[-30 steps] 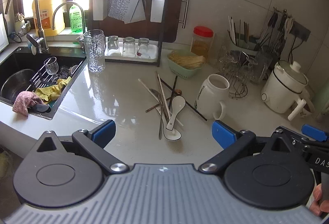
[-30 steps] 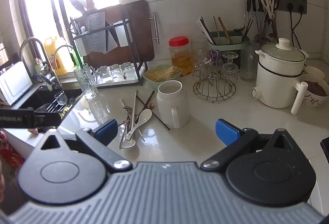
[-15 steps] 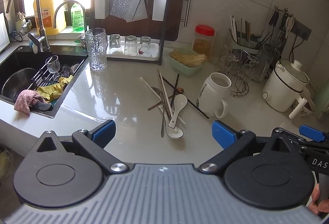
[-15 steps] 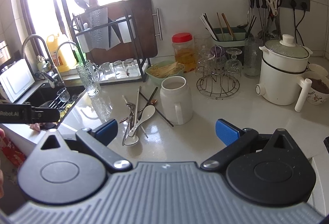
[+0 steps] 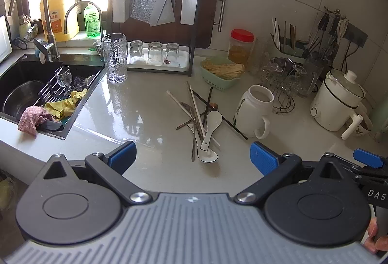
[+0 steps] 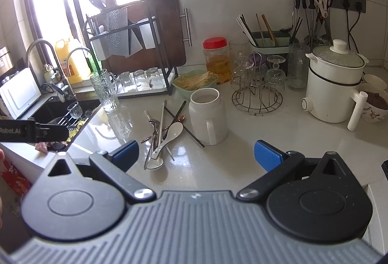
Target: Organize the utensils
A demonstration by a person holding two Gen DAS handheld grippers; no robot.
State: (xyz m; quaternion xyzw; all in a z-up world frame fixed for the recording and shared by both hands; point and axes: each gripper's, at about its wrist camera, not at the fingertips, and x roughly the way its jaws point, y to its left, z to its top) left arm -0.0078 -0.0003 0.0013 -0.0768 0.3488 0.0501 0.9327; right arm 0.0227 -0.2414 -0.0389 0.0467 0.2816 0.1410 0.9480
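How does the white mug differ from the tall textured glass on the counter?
The white mug is opaque ceramic with a handle in plain view; the tall textured glass is clear and ribbed. The mug is squat and wide, the glass taller and slimmer. The mug stands right of the utensil pile, the glass left of it by the sink. Both are upright, mouths up.

Left wrist view: looks down from the counter's near edge, sink (image 5: 31, 94) at frame left.
Right wrist view: further right, facing the back wall.
Shared: utensil pile (image 5: 202, 118) (image 6: 162, 133) and white mug (image 5: 253, 111) (image 6: 208, 116), mid-frame.
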